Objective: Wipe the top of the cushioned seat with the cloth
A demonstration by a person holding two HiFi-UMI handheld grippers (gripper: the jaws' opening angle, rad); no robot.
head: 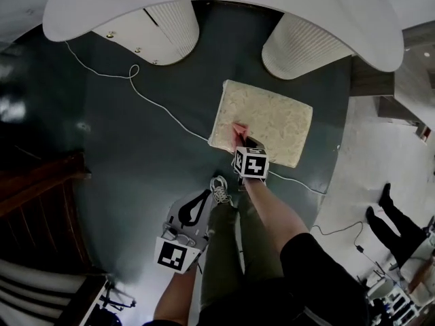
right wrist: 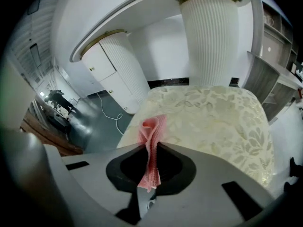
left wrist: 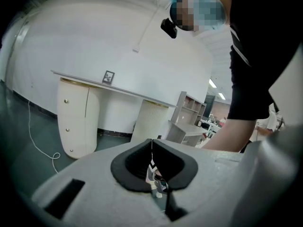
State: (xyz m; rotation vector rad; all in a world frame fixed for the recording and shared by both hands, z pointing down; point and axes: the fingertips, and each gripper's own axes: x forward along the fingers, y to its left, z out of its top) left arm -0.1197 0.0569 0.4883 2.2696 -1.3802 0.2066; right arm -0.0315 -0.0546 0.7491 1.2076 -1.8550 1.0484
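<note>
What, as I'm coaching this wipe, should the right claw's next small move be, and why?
Probably sweep the right claw forward across the cushioned seat, pressing the pink cloth down. The claw is shut on the cloth over the seat's near edge, and most of the patterned top lies ahead of it.

Dark grey-green floor carries the cushioned seat, pale floral top, sitting flat near the middle. Two white desk pedestals stand on the floor beyond the seat: left pedestal, right pedestal. Thin white cable snakes across the floor, one loop, reaching the seat's near-left corner.
</note>
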